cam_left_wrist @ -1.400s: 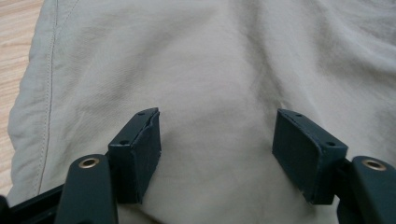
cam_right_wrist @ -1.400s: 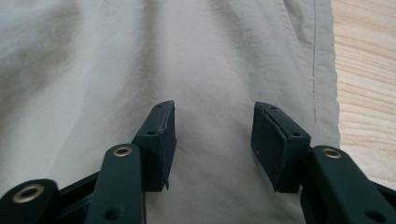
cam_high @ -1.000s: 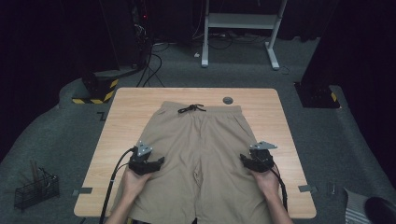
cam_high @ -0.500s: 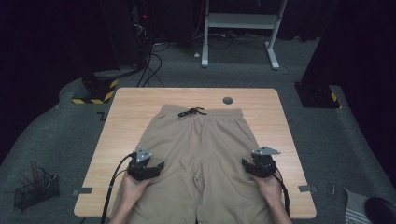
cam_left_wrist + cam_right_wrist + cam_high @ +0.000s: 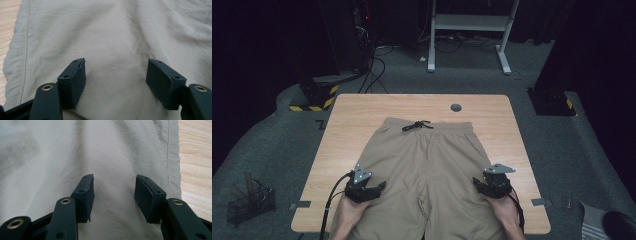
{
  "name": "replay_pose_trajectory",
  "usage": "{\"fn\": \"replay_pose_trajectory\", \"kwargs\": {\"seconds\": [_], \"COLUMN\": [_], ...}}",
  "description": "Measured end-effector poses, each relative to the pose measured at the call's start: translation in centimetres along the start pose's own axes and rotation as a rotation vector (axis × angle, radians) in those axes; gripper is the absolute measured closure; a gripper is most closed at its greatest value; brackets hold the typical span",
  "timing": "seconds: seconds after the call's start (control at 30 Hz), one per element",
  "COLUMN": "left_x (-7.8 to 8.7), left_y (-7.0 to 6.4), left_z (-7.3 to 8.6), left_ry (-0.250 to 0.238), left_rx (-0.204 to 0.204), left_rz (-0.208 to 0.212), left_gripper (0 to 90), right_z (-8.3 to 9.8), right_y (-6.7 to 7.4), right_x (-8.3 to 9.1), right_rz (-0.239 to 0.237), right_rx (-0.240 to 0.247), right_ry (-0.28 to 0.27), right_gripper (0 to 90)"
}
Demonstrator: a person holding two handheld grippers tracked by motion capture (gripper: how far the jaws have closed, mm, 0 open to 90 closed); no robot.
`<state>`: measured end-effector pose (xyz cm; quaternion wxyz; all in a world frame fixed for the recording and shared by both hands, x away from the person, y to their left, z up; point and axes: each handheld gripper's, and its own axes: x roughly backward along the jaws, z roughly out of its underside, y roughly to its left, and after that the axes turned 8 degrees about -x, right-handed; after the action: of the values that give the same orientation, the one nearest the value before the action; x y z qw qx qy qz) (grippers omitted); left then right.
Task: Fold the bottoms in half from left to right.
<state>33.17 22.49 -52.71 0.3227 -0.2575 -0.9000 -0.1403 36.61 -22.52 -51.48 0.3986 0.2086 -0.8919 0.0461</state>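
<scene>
Seen from the high view, a pair of beige shorts (image 5: 429, 170) lies flat on the wooden desk (image 5: 357, 112), waistband toward the far edge with its dark drawstring (image 5: 417, 125) tied in a bow, legs running to the near edge. The left gripper (image 5: 374, 187) sits over the left leg, near its outer seam, and the right gripper (image 5: 482, 186) sits over the right leg, near the opposite seam; a hand (image 5: 348, 210) backs each one from the bottom of the picture. A small dark round spot (image 5: 456, 107) shows on the desk beyond the waistband. A wire basket (image 5: 249, 202) stands on the floor to the left.

From the left gripper view, the left gripper (image 5: 116, 75) has its jaws apart over smooth beige cloth (image 5: 112, 37), nothing pinched between them, with a stitched seam and bare desk at the left edge.

From the right gripper view, the right gripper (image 5: 114, 192) also stands with jaws apart above the cloth (image 5: 75, 152), empty, the side seam and desk (image 5: 196, 157) at the right.
</scene>
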Motion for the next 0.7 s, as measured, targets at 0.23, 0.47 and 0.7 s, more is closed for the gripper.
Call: {"fn": "replay_pose_trajectory", "kwargs": {"seconds": [0.23, 0.47, 0.7], "left_x": [-0.4, -1.6, -3.7], "left_y": [1.1, 1.7, 2.7], "left_z": [-2.2, -5.1, -6.6], "left_ry": [0.026, 0.010, 0.046], "left_rx": [0.018, 0.000, -0.001], "left_rz": [0.058, 0.029, -0.001], "left_gripper": [32.1, 33.1, 32.9], "right_z": [-1.1, -3.8, -5.7], "right_y": [0.2, 1.4, 2.1], "right_x": [-0.1, -0.9, -3.1], "right_rz": [-0.023, -0.029, -0.038], "right_rx": [-0.021, 0.014, 0.002], "right_ry": [-0.019, -0.052, -0.060], "right_gripper": [51.0, 51.7, 51.8]}}
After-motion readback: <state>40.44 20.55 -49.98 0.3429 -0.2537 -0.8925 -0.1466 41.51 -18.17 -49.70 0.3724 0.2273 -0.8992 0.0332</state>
